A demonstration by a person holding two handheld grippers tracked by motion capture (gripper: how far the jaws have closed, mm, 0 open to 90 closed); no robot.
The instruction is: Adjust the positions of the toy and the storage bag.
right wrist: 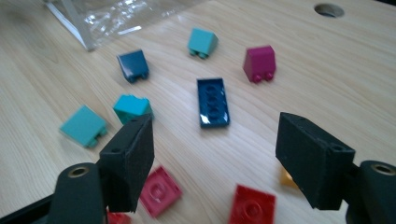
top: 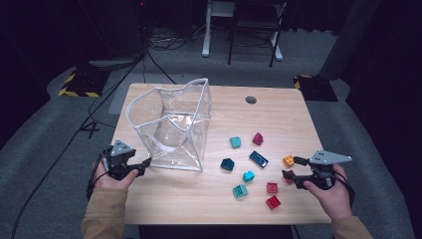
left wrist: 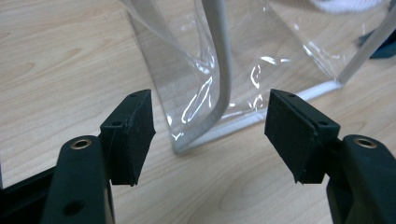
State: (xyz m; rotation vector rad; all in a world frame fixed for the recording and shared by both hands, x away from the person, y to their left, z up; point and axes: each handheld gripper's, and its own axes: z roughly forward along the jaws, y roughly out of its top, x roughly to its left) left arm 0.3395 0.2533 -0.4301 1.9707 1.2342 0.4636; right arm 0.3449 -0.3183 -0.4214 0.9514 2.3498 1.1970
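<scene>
A clear plastic bag (top: 171, 124) with white trim stands open on the left half of the wooden table (top: 224, 209). My left gripper (top: 142, 167) is at the bag's near left bottom corner. In the left gripper view the gripper (left wrist: 210, 116) is open and the trimmed corner of the bag (left wrist: 223, 79) lies just beyond the pads, untouched. My right gripper (top: 290, 168) is open low over the table's right side, with an orange brick (top: 288, 160) and a red brick (top: 290, 176) at its tips. The right gripper view shows the gripper (right wrist: 215, 144) holding nothing.
Loose bricks lie right of the bag: teal (right wrist: 202, 42), magenta (right wrist: 259, 63), a small dark blue one (right wrist: 133, 65), a flat dark blue one (right wrist: 213, 101), cyan (right wrist: 132, 107), flat teal (right wrist: 83, 125), and two red ones (right wrist: 160, 190) (right wrist: 251, 205). A cable hole (top: 251, 99) sits far back.
</scene>
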